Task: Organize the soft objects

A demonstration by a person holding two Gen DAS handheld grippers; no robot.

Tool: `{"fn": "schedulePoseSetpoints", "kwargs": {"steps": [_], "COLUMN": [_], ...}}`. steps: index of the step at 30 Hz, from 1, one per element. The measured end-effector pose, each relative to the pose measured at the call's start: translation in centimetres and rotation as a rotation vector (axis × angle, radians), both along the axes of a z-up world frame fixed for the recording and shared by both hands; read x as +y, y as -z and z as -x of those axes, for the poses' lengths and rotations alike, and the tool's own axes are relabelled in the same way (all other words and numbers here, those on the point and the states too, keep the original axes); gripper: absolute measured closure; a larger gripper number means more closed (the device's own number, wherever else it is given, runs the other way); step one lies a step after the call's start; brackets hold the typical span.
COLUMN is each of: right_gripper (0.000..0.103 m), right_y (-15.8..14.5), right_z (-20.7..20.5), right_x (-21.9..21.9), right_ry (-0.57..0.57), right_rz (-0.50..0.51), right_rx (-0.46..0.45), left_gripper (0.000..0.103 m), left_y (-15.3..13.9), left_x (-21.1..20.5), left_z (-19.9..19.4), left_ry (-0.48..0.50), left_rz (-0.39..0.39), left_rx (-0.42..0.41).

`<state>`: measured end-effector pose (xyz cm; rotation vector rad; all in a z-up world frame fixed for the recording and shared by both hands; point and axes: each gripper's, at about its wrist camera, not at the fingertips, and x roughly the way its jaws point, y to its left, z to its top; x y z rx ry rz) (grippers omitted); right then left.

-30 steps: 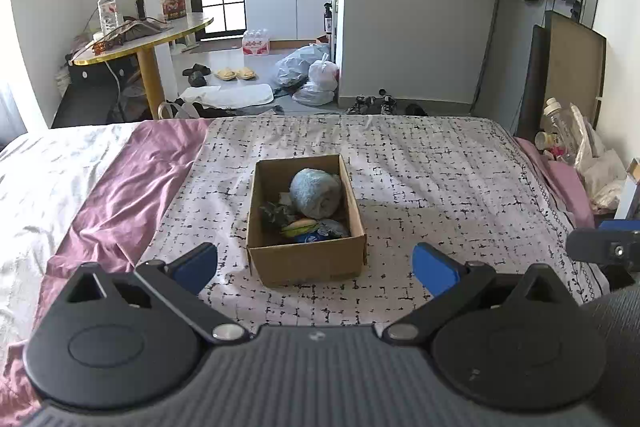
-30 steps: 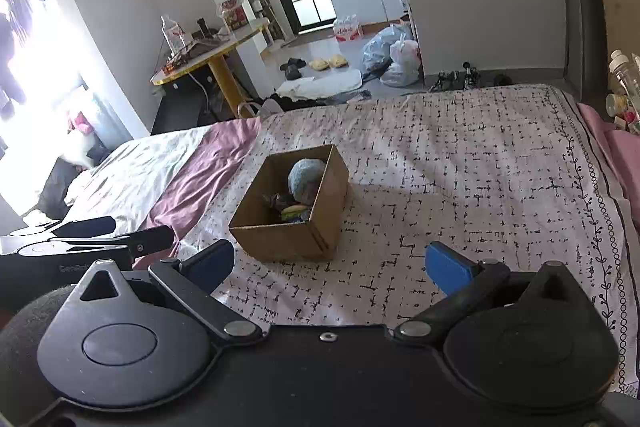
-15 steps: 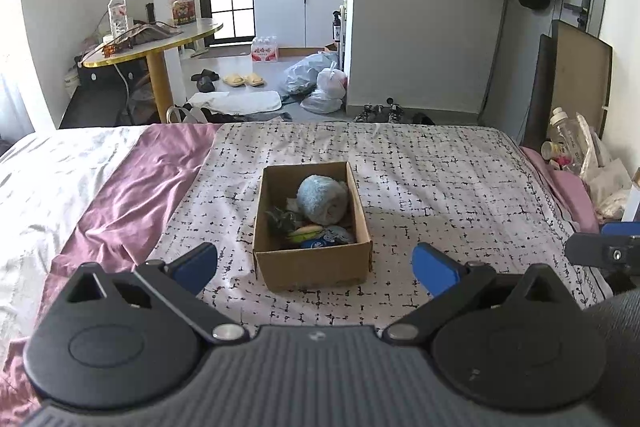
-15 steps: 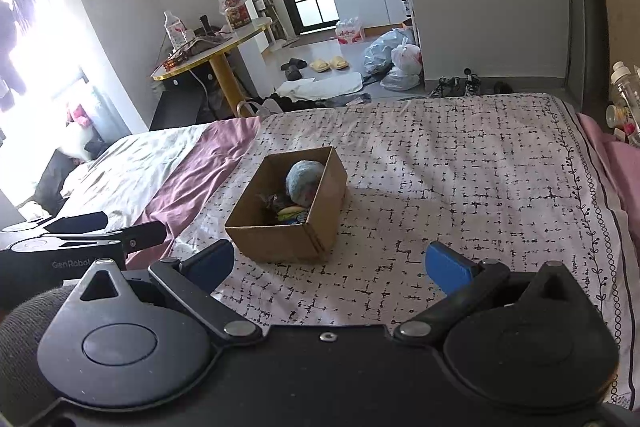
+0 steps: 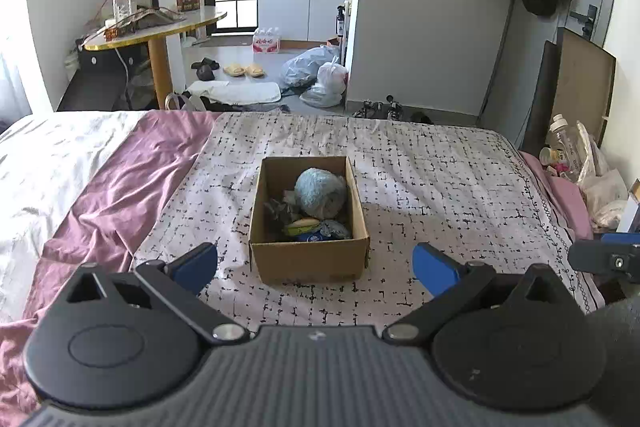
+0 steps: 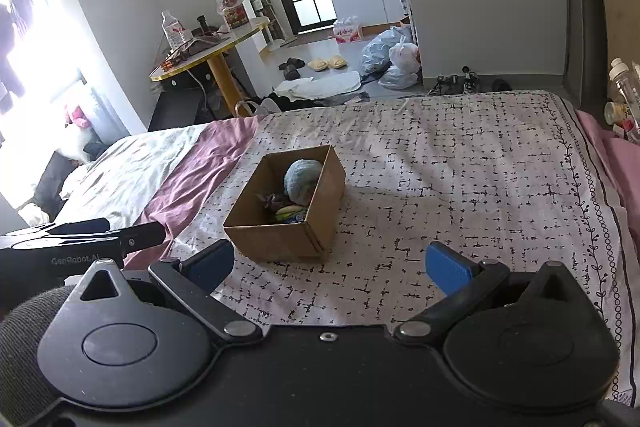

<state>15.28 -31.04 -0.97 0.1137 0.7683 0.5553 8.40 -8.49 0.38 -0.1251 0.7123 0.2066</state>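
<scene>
Black left gripper (image 5: 315, 265) and right gripper (image 6: 330, 267), blue-padded jaws, silver pivot screws, ribbed grey housing.

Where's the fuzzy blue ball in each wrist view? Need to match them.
Left wrist: fuzzy blue ball sits just above centre, in the far right part of the cardboard box.
Right wrist: ball is left of centre, against the box's far right wall.
Shared landmark: round yellow-edged table, upper left in both.
</scene>
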Motion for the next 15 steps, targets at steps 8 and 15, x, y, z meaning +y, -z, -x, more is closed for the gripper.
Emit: {"fn": "schedulePoseSetpoints", "kwargs": {"steps": [8,15], "right_gripper": [0.0,0.0], "right_y": [-0.13,-0.18], "right_z": [-0.02,0.0], "right_x": [0.08,0.1], "right_ry": [0.005,0.007], "right_rz": [0.003,0.005], "right_rx": [-0.001,-0.003], "left_gripper": [0.0,0.0], "left_y": [0.03,0.09], "left_x": [0.04,0.1], "left_z": [0.04,0.04], "left_ry": [0.001,0.0], "left_rz": [-0.001,-0.002], "left_rx": [-0.002,0.002]}}
